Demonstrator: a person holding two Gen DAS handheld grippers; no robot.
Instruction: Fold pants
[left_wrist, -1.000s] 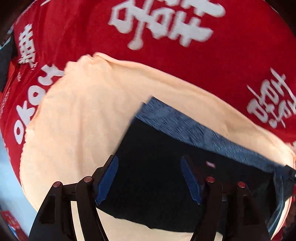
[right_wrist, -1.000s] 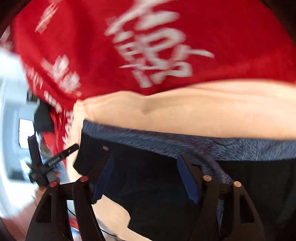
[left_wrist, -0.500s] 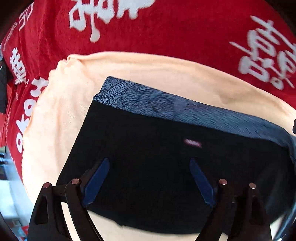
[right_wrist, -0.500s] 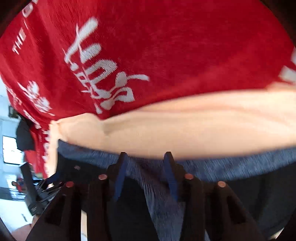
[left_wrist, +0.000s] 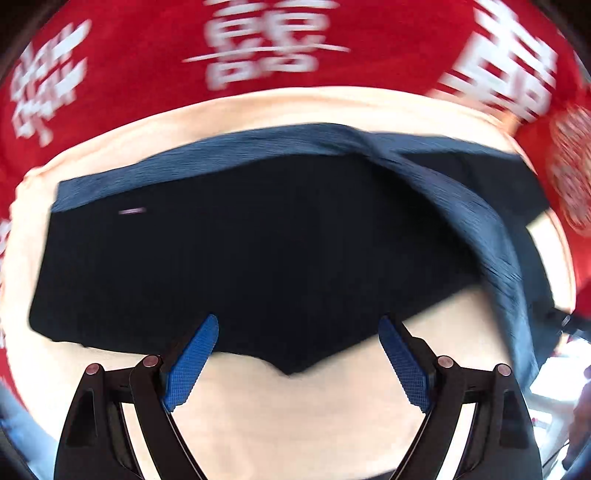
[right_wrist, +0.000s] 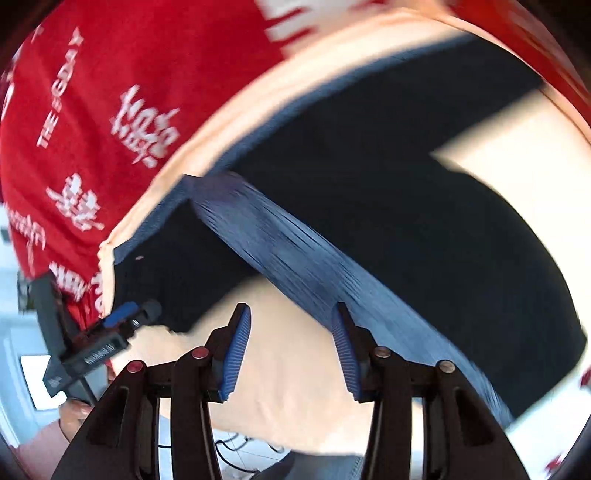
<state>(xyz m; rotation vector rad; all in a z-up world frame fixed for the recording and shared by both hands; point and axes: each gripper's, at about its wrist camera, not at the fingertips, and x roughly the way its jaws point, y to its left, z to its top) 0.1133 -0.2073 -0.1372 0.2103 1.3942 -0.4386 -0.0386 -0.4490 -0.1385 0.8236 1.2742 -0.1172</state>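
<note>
The dark navy pants (left_wrist: 258, 251) with a lighter blue ribbed waistband (left_wrist: 207, 162) lie on a peach cloth (left_wrist: 295, 413). Their right half is folded over to the left, and the waistband runs diagonally (right_wrist: 303, 266) across the fold. My left gripper (left_wrist: 297, 354) is open and empty, just above the pants' near edge. My right gripper (right_wrist: 290, 343) is open and empty, with its right fingertip (right_wrist: 341, 325) close to the folded waistband. The left gripper also shows in the right wrist view (right_wrist: 122, 317) at the pants' far corner.
A red cloth with white lettering (left_wrist: 266, 44) covers the table under the peach cloth and shows in the right wrist view too (right_wrist: 92, 110). The table edge and a bright room lie at the lower left (right_wrist: 22, 369). Cables hang below (right_wrist: 236, 443).
My right gripper closed on the waistband, carried it over so the pants folded, then opened and released. My left gripper stayed open and shifted toward the pants' near edge.
</note>
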